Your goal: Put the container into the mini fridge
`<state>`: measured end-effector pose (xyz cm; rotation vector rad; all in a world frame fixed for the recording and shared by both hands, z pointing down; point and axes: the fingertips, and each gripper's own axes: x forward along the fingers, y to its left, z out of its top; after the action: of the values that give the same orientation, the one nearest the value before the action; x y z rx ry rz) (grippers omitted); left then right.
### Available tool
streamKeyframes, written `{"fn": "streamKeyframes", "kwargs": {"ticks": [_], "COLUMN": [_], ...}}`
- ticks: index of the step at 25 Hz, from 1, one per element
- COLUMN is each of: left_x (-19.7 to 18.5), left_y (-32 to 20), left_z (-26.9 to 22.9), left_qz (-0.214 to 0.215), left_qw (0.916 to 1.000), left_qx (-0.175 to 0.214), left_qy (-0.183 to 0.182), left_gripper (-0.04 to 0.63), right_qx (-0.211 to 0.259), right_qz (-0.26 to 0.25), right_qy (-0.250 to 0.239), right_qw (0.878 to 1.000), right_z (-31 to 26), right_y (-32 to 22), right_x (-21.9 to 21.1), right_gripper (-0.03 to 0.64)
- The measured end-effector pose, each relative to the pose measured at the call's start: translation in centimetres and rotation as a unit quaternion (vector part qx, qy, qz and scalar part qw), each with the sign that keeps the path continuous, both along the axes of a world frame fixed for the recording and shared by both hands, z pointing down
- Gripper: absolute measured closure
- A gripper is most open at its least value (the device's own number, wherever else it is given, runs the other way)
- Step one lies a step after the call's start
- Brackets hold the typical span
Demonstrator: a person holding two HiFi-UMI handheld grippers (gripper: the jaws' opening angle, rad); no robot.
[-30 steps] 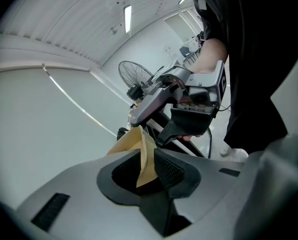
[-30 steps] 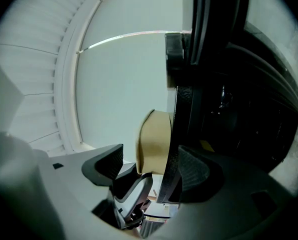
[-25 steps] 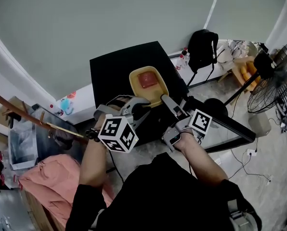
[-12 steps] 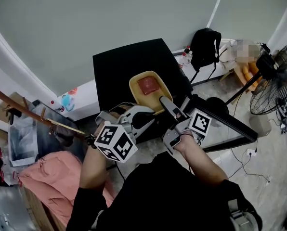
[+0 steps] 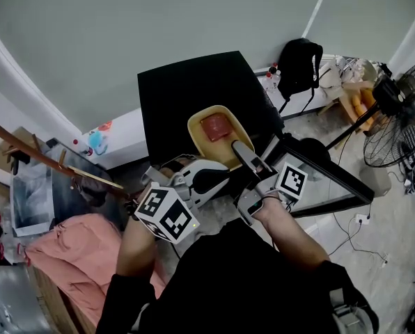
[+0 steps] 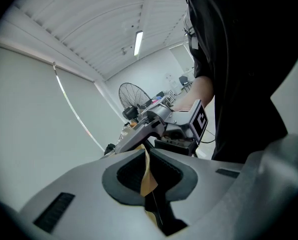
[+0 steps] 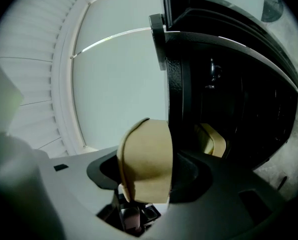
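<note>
A tan container with a red block inside hangs in front of the black mini fridge, whose glass door stands open to the right. My left gripper is shut on its near rim; in the left gripper view the thin tan rim sits pinched between the pads, which have just been closing. My right gripper is at the container's right end. Its jaws have just been closing, and the tan end stands between them with a gap on the left. The fridge's dark inside lies just ahead.
A standing fan and a black backpack are to the right of the fridge. A wooden coat rack and a pink cloth are at the left. Cables lie on the floor at the right.
My left gripper has drawn a little towards me and rolled, keeping hold of the container's rim. The right gripper's jaws have narrowed around the container's end.
</note>
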<state>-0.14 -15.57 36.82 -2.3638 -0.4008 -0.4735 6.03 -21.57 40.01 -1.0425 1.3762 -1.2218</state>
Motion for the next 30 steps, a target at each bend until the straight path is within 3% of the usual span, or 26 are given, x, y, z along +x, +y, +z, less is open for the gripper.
{"fn": "streamKeyframes", "kwargs": {"ticks": [1,5,10,13,21,25,30], "left_x": [-0.1,-1.1,-3.6,-5.0,-5.5,-5.3,-5.2], "left_y": [0.1,0.1,-0.7,-1.5,0.1,1.4,2.0], "left_z": [-0.1,-0.7,-1.3,-1.2,2.1,3.8,5.0], "left_qz": [0.000,-0.012,-0.038,-0.040,-0.006,0.009,0.010], "left_qw": [1.0000,0.9992,0.9898,0.9845,0.9788,0.9713,0.9675], "left_qx": [-0.002,-0.017,-0.106,-0.135,-0.190,-0.227,-0.246], "left_qy": [0.005,0.033,0.087,0.104,0.078,0.071,0.058], "left_gripper": [0.554,0.548,0.534,0.534,0.534,0.534,0.535], "right_qx": [0.003,0.018,0.042,0.061,0.092,0.084,0.059], "right_qz": [0.002,0.008,0.020,0.029,0.067,0.087,0.095], "right_qy": [0.003,0.003,-0.001,-0.003,0.000,0.012,0.038], "right_qw": [1.000,1.000,0.999,0.998,0.994,0.993,0.993], "right_z": [-0.2,-0.6,-0.5,-0.5,0.0,1.1,3.3], "right_y": [0.1,0.6,2.1,3.1,7.9,10.8,12.9], "right_x": [-0.1,-0.6,-1.1,-1.3,-2.3,-2.1,-1.6], "right_gripper": [0.392,0.400,0.403,0.403,0.405,0.405,0.405]}}
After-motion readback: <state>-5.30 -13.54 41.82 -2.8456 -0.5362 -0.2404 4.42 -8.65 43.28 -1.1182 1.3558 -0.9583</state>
